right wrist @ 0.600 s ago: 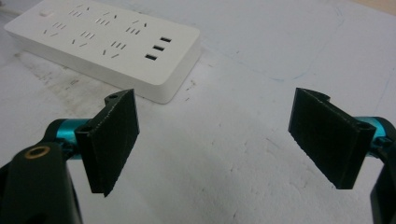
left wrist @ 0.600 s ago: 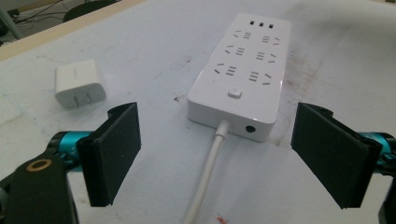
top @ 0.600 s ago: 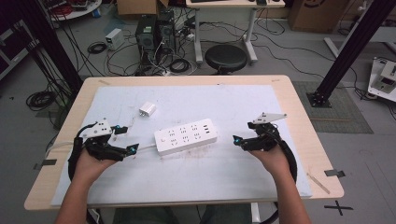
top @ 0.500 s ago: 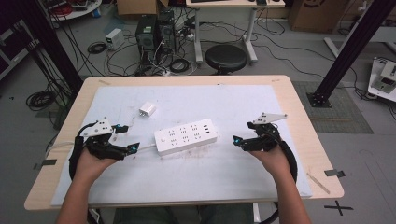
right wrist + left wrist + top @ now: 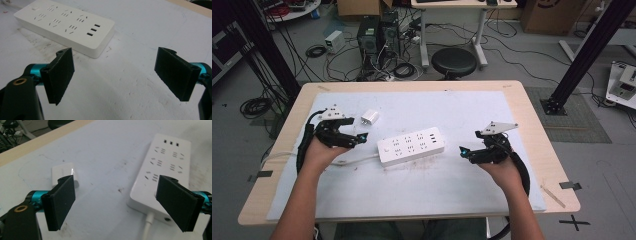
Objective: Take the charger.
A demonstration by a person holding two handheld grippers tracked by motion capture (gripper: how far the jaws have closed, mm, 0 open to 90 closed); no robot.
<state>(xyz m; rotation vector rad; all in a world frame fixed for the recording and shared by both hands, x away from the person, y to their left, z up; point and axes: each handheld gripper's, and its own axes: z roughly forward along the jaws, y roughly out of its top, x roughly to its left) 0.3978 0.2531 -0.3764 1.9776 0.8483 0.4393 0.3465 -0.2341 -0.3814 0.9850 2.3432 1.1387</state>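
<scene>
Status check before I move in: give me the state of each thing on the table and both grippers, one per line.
Power strip: flat on the mat, sockets up, nothing plugged in, own cable attached.
Charger: lying loose, apart from the strip, unplugged.
Left gripper: open, holding nothing, near the strip's cable end.
Right gripper: open, holding nothing, short of the strip's USB end.

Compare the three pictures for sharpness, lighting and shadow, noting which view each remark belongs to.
High view: even, soft light and faint shadows, with the power strip fairly sharp. Left gripper view: the near black pads look slightly soft, and the charger shows a small glare streak. Right gripper view: flat light and a thin shadow under the strip.
</scene>
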